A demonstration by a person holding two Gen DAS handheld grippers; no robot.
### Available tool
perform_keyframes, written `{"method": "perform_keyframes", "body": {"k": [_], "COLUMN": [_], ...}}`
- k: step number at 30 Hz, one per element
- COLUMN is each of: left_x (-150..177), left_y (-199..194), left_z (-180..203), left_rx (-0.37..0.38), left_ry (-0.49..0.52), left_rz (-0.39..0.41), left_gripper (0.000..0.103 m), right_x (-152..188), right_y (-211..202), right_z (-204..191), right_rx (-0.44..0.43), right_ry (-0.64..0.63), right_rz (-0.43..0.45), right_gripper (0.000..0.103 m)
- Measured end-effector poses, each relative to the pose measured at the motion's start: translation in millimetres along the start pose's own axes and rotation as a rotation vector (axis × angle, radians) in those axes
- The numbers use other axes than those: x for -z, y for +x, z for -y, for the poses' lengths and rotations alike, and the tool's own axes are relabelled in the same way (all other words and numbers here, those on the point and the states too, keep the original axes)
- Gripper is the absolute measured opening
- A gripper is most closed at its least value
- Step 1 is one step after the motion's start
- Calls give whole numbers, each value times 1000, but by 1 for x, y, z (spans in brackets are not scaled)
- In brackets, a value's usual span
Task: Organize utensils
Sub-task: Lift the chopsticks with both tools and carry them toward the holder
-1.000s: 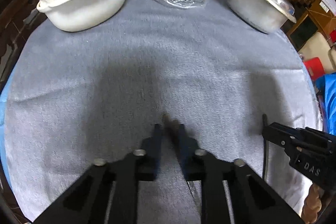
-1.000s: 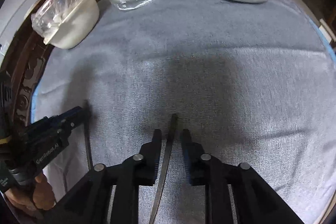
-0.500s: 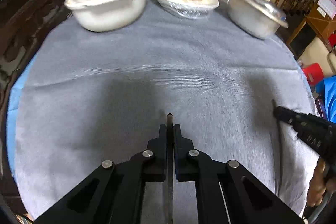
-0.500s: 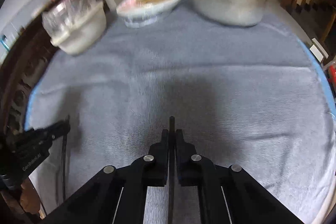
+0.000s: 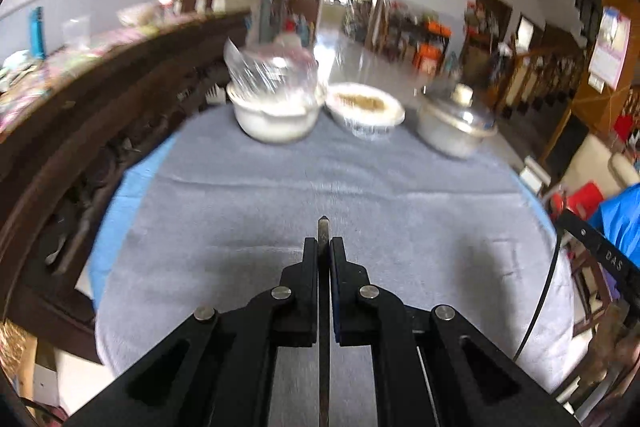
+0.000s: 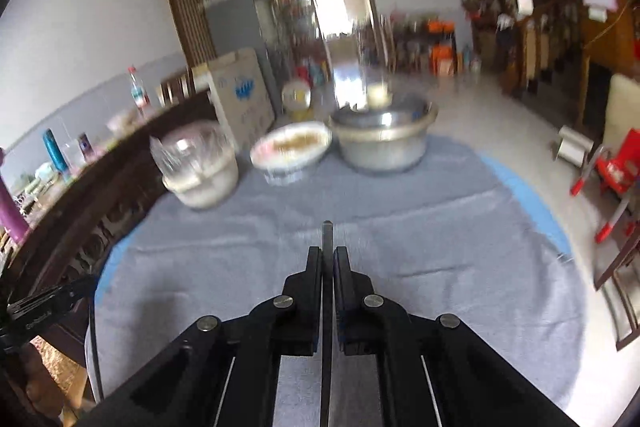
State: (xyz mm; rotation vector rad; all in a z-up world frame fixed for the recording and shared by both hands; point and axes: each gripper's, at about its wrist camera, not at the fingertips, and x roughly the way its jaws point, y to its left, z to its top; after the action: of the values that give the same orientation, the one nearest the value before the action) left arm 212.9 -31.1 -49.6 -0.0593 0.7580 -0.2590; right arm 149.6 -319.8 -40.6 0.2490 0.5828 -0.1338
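Far ahead of the left gripper (image 5: 324, 247), three vessels line the cloth's (image 5: 240, 195) far edge — covered bowl (image 5: 276, 115) left, dish (image 5: 366, 111) dead ahead, lidded pot (image 5: 456, 131) right — sideboard (image 5: 80, 115) off left.

Matte black plastic two-finger left gripper (image 5: 324, 247), silver round screws (image 5: 282, 293); identical right gripper (image 6: 328, 255); white "DAS" lettering (image 5: 612, 261) right frame edge.

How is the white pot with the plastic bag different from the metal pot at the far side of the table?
The white pot is pale and matte; the metal pot is shiny silver. The white pot is covered by a crumpled clear plastic bag; the metal pot has a metal lid with a knob. Both stand on the grey cloth.
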Motion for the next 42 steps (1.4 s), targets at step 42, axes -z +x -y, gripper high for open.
{"method": "perform_keyframes", "body": {"k": [42], "left_x": [56], "left_y": [-157], "left_z": [41], "left_rx": [-73], "left_ry": [-22], "left_rz": [326], "left_gripper": [5], "right_x": [53], "right_y": [-200], "right_z": [-11], "right_rx": [-101], "right_ry": [55], "right_rz": [355], "right_gripper": [6]}}
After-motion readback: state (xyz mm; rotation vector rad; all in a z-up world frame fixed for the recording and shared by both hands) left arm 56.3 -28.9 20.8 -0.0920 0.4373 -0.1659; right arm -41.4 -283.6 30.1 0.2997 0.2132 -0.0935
